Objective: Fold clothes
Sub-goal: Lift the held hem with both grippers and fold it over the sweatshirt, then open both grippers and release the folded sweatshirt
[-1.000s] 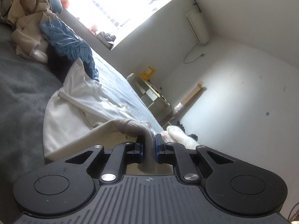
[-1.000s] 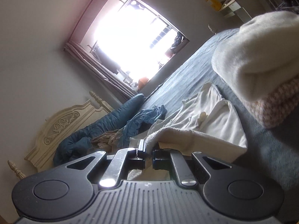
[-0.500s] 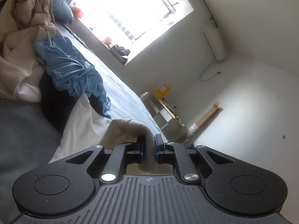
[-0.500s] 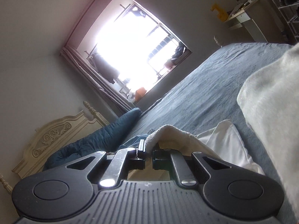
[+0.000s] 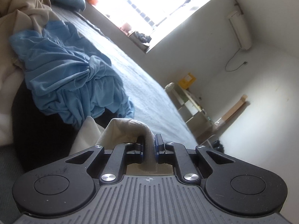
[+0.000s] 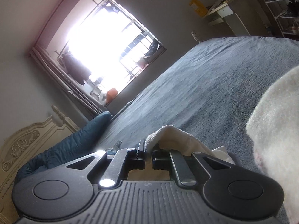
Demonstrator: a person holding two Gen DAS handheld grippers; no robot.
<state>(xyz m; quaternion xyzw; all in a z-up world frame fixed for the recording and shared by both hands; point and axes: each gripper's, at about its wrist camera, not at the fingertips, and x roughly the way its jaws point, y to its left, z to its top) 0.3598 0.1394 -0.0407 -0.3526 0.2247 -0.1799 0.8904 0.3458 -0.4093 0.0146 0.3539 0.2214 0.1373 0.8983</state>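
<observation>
Two grippers, left and right, each pinch an edge of one cream garment, lifted over a grey bed. Folding it well likely means level, matched corners and even tension before lowering it clear of the blue heap.

The left gripper is matt black plastic with shiny metal screws, ribbed on its base. The cream garment pinched in it looks like soft knit cloth. The blue shirt is thin, creased cloth. The bed cover seems coarse, matt weave. The headboard is carved, perhaps painted wood.
</observation>
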